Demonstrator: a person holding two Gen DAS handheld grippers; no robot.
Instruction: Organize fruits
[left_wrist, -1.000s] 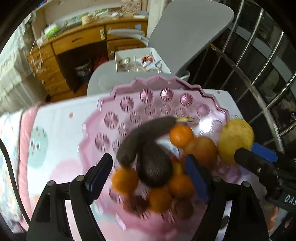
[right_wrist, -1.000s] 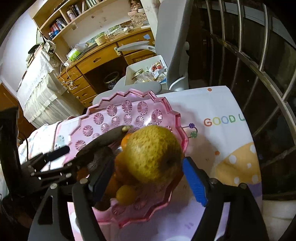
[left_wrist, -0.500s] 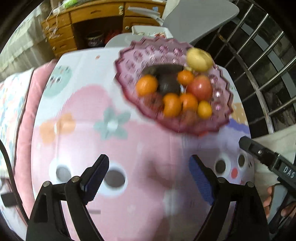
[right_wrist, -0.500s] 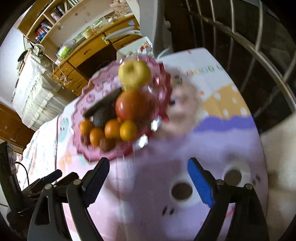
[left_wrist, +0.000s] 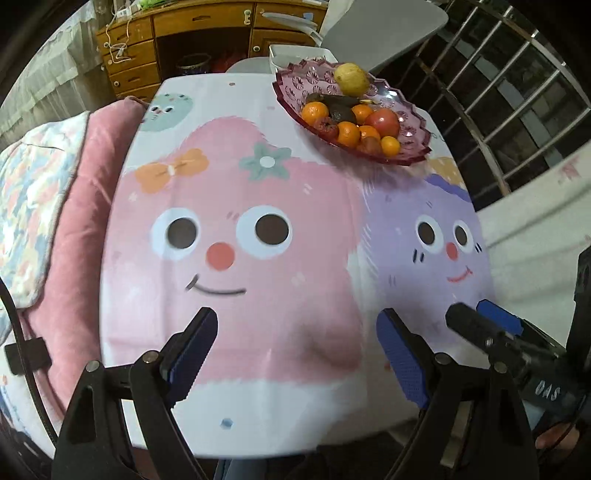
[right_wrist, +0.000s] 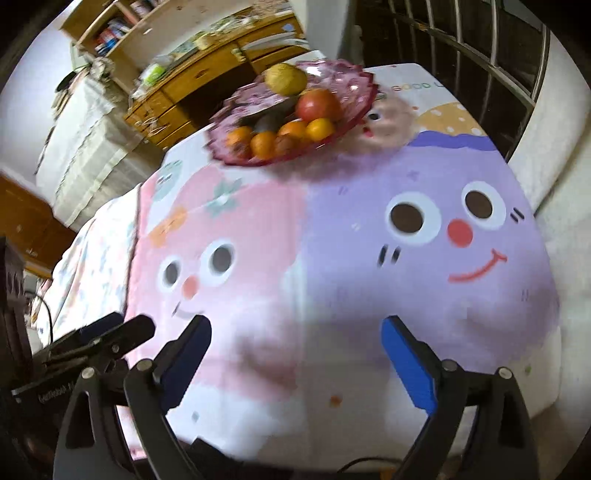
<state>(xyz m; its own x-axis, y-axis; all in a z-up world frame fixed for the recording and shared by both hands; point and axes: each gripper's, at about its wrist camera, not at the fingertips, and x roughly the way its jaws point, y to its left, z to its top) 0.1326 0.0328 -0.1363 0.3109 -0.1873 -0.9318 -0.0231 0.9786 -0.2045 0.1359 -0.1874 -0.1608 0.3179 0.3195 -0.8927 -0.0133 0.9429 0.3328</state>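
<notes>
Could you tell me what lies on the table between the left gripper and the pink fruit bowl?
Only bare cartoon tablecloth separates the left gripper from the fruit bowl; the left wrist view shows it.

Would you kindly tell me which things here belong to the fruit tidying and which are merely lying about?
Job: pink fruit bowl, yellow pear, red apple, oranges, dark avocado.
Lying about: cartoon tablecloth, wooden desk, grey chair, pink cushion.
</notes>
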